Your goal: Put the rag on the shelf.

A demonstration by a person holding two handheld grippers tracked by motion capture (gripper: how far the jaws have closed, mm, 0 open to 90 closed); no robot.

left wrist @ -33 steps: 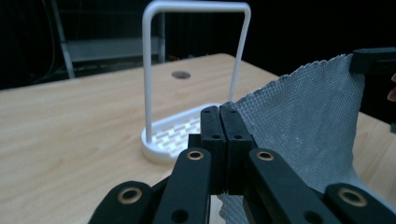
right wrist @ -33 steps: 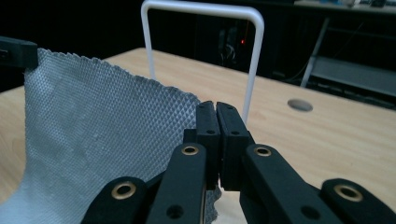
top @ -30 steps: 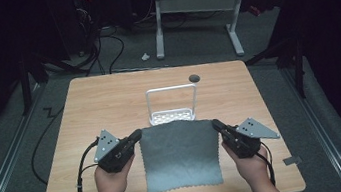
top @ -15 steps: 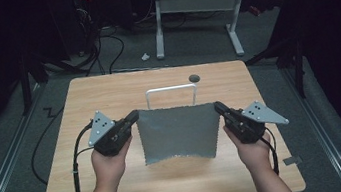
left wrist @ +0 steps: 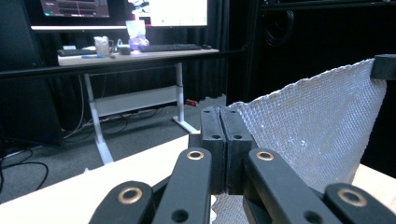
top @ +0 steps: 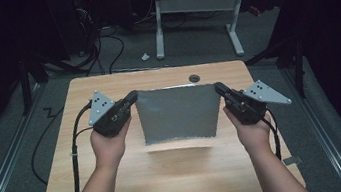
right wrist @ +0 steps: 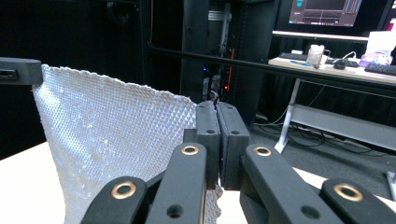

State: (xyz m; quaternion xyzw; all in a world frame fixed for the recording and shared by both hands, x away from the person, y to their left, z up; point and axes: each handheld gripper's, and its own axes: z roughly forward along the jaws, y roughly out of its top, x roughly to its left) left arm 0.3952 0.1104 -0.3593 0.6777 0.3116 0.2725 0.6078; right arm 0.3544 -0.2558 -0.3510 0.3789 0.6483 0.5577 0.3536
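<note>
On the left, the left tool [top: 131, 99] is pinched tight on the near top corner of the grey cloth [top: 177, 112]; in the left gripper view its jaws sit flush together with the waffle-textured fabric [left wrist: 317, 130] caught between them and spreading off to the side. The left hand [top: 109, 142] carries that tool up off the desk [top: 120, 184], cable trailing down the side.

Across the middle, the cloth hangs like a little banner, top edge drawn fairly straight between the two corners, bottom edge free and clear of the wood, throwing a shadow below it. Holding it by both upper corners looks like the way to let gravity pull it flat, ready, I'd judge, for draping or a tidy fold. Behind it a thin metal bar of a rack just peeks over the top edge.

Over on the right, the right tool [top: 219, 89] mirrors the first: jaws closed hard on the other top corner, cloth [right wrist: 116, 140] fanning away from the pinch in the right gripper view. The right hand [top: 251, 125] sits level with its partner, keeping the span even.
</note>
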